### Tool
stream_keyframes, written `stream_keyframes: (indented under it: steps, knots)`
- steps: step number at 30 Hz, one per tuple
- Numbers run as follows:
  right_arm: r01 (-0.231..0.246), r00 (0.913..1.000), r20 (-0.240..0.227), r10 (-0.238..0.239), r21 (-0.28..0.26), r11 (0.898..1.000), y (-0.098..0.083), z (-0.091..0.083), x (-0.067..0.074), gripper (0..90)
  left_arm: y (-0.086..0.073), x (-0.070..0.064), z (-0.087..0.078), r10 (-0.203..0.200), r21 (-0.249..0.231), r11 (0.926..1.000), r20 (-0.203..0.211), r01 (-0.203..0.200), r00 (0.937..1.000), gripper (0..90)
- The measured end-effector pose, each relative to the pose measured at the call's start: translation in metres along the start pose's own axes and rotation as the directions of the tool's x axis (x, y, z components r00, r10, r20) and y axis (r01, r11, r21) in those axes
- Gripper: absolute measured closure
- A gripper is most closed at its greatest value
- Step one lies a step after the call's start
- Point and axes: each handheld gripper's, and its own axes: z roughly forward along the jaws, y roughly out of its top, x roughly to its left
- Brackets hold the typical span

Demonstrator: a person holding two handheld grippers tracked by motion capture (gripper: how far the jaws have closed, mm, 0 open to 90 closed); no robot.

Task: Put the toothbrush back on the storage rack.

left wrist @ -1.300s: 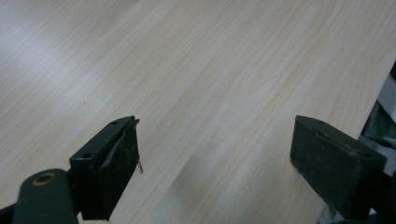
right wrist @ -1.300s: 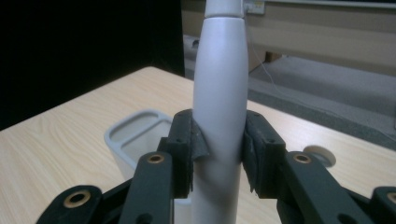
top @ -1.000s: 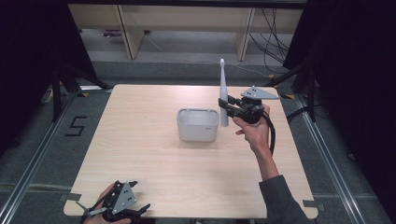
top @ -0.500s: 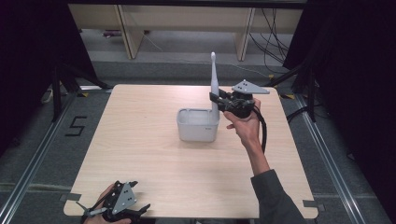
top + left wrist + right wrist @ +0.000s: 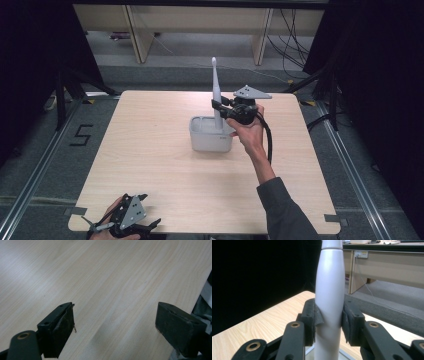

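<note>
- Count: one white electric toothbrush [image 5: 216, 92], one white rectangular holder [image 5: 210, 134], two handheld grippers, one wooden table [image 5: 150, 150].
- Holder sits on the table a little toward the far edge, near the middle of the table's width, open side up.
- Toothbrush stands upright, brush head topmost, its lower end over the holder's far right corner. High view: the bottom of the handle is hidden behind the holder's rim, so I cannot tell whether it rests inside or hangs just above.
- Right gripper [image 5: 218, 107]: reaches in level from the right side of the table, held by the person's right hand [image 5: 248, 131], which is over the table just right of the holder.
- Right gripper view: right gripper [image 5: 329, 322] has its jaws partly closed, both pads pressed against the toothbrush [image 5: 329, 292] handle, one on each side; clamped on the thick part of the handle, below the neck.
- Left gripper [image 5: 131, 226]: low at the near left corner of the table, in the person's left hand [image 5: 107, 225].
- Left gripper view: left gripper [image 5: 115, 325] has its jaws set wide apart, nothing between them, bare table [image 5: 112, 277] below; whether the jaws touch the wood cannot be told.
- Left gripper is well apart from the holder and the toothbrush.
</note>
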Motion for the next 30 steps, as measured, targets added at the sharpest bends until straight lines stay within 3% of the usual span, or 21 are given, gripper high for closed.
stream_keyframes:
  steps: [8,14,17,19,20,22,24,25,30]
  knots:
    - [0.007,1.0,-0.004,-0.007,0.006,1.0,-0.006,0.019,0.003,66.9,0.0,0.0,0.0,-0.006,-0.01,0.9999,0.003,0.006,1.0,15.0]
    - [-0.02,0.9998,0.005,0.02,0.042,0.999,-0.014,0.029,0.004,66.9,0.0,-0.001,0.0,-0.005,-0.011,0.9999,0.004,0.005,1.0,15.0]
    - [0.003,1.0,0.003,-0.003,0.047,0.999,-0.017,0.034,0.002,66.9,0.0,0.0,0.0,-0.005,-0.011,0.9999,0.004,0.005,1.0,15.0]
    - [-0.028,0.9996,0.004,0.028,0.056,0.998,-0.021,0.036,0.003,66.9,0.0,0.0,0.0,-0.005,-0.012,0.9999,0.004,0.005,1.0,15.0]
    - [-0.007,0.9998,0.019,0.006,0.055,0.998,-0.022,0.037,0.002,66.9,0.0,-0.001,0.0,-0.006,-0.013,0.9999,0.003,0.006,1.0,15.0]
    - [-0.027,0.9995,0.021,0.025,0.08,0.996,-0.026,0.038,0.003,66.9,0.0,-0.001,0.001,-0.005,-0.016,0.9999,-0.009,0.004,1.0,15.0]
    - [0.001,0.9999,0.012,-0.002,0.082,0.997,-0.03,0.041,0.0,66.9,0.0,-0.001,0.0,-0.005,-0.014,0.9999,-0.001,0.005,1.0,15.0]
    - [-0.017,0.9997,0.019,0.015,0.091,0.996,-0.031,0.041,0.001,66.9,0.0,0.0,0.0,-0.005,-0.011,0.9999,0.004,0.005,1.0,15.0]
    - [0.012,0.9993,0.033,-0.016,0.119,0.993,-0.035,0.044,0.001,66.9,0.0,0.0,0.0,-0.004,-0.009,1.0,0.007,0.004,1.0,15.0]
